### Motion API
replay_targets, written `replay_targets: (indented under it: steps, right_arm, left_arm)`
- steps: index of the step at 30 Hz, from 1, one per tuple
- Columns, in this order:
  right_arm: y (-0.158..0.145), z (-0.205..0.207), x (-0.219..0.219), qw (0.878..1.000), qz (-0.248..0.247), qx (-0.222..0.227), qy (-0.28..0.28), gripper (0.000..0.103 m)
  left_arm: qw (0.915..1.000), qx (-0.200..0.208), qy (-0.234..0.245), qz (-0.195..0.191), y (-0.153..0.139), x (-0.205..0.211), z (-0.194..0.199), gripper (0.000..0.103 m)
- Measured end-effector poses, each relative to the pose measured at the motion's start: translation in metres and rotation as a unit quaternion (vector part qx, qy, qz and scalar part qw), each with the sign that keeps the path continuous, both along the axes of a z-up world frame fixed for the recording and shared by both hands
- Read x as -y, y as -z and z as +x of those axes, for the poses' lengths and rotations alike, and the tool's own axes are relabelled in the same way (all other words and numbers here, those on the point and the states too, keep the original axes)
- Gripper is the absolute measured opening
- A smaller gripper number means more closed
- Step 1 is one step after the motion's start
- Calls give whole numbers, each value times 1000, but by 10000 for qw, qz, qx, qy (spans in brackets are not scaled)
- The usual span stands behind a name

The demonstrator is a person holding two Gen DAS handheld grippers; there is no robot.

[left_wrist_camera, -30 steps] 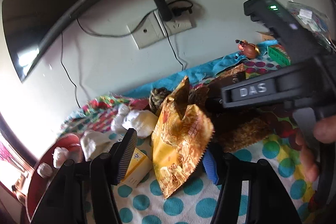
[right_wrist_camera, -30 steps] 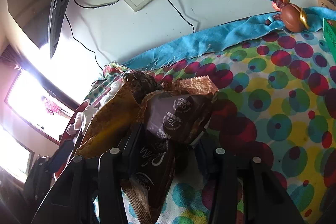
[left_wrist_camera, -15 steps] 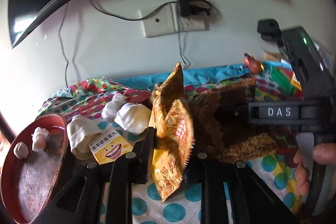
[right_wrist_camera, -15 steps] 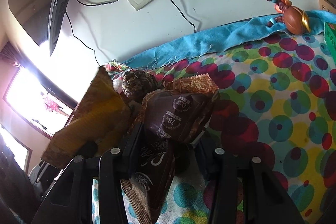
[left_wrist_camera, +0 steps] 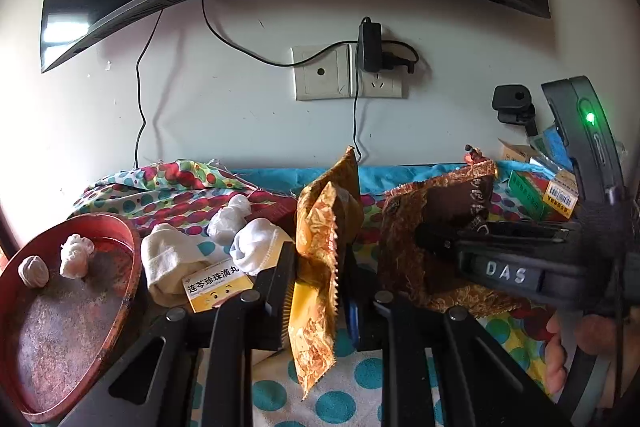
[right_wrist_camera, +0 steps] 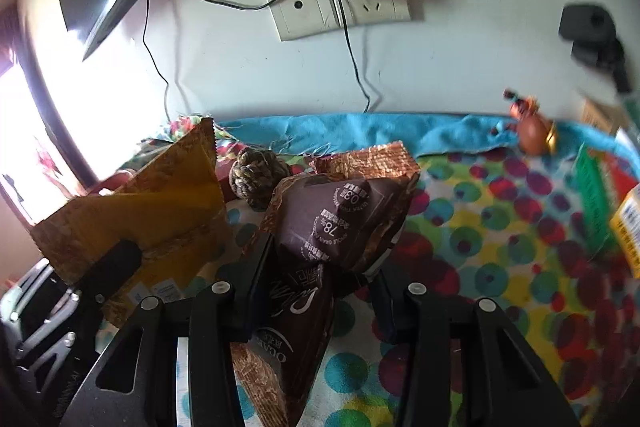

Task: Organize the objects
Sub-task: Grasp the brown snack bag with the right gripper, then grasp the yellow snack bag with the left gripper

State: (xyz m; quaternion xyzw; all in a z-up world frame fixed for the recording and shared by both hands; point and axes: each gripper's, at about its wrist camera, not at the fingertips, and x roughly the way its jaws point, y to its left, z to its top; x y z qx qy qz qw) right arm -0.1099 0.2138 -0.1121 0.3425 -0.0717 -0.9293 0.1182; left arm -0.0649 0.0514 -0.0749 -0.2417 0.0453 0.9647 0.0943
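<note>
Left gripper jaws pinch the yellow packet; right gripper jaws pinch the brown packet.

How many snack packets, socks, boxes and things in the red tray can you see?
Snack packets: 2 (yellow, brown)
Rolled socks: 3
Medicine boxes: 2
Things in red tray: 2
Total: 9

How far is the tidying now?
Little looks sorted. In hand: the left gripper holds a yellow packet, the right gripper a brown packet, both off the cloth. Left: socks, a small box and boxes lie loose.
</note>
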Motion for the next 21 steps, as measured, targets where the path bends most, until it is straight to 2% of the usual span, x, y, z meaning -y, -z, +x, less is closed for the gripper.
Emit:
replay_targets:
  steps: [8, 13, 21]
  right_arm:
    - [-3, 8, 8, 9987, 398, -245, 194, 41]
    - [-5, 11, 12, 9979, 528, -298, 206, 41]
    - [-5, 9, 11, 9980, 527, -248, 258, 41]
  left_arm:
    - [9997, -174, 19, 152, -3, 6, 7, 20]
    - [9990, -320, 205, 217, -6, 6, 13, 18]
    - [9991, 1, 168, 385, -11, 7, 8, 18]
